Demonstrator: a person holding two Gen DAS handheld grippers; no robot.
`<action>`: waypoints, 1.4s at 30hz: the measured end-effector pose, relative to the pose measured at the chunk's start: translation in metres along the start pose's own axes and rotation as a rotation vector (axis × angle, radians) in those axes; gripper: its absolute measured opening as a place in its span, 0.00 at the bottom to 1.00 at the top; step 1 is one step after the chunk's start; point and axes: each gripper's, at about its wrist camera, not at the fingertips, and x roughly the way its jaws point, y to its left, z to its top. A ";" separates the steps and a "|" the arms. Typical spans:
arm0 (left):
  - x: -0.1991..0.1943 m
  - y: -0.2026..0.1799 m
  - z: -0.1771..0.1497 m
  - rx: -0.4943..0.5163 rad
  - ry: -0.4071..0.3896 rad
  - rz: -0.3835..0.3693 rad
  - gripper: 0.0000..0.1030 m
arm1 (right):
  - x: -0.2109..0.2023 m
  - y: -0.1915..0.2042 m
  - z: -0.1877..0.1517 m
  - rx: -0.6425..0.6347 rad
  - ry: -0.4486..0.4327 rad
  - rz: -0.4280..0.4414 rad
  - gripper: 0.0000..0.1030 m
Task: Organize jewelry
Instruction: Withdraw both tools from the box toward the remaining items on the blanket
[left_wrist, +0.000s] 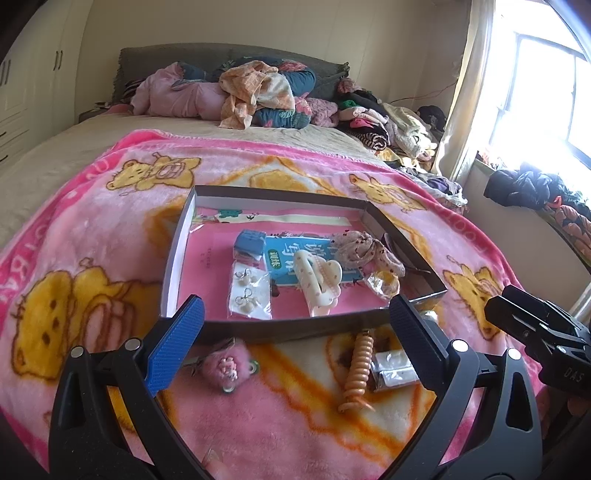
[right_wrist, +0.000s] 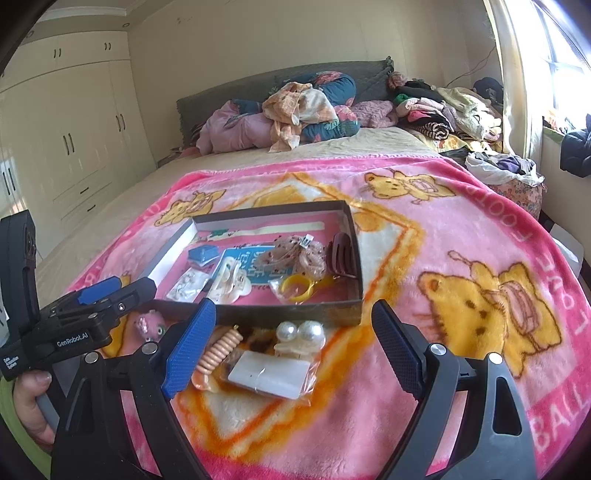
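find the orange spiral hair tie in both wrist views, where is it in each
Left wrist: orange spiral hair tie lies low, right of centre, between the open fingers.
Right wrist: low, left of centre, beside the blue finger pad.
Shared landmark: the box's near wall, just beyond it.

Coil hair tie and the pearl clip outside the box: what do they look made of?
Coil hair tie: likely glossy peach plastic; it keeps a stiff spiral and shines. Pearl clip: two shiny white beads, probably faux pearl, on a cream base that looks plastic; not certain.

Left gripper (left_wrist: 295, 314): jaws wide apart, empty, tilted downward.
Right gripper (right_wrist: 293, 317): jaws wide apart, empty.
Left hand (right_wrist: 27, 406): at 8 o'clock, gripping the handle.
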 end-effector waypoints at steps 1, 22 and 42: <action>-0.001 0.000 -0.001 0.003 0.001 0.001 0.89 | 0.000 0.001 -0.001 -0.003 0.003 0.003 0.81; -0.005 0.015 -0.029 0.040 0.055 0.035 0.89 | 0.007 0.007 -0.029 -0.037 0.064 0.001 0.81; 0.014 0.035 -0.044 0.016 0.090 0.081 0.89 | 0.038 0.018 -0.046 -0.071 0.156 -0.007 0.81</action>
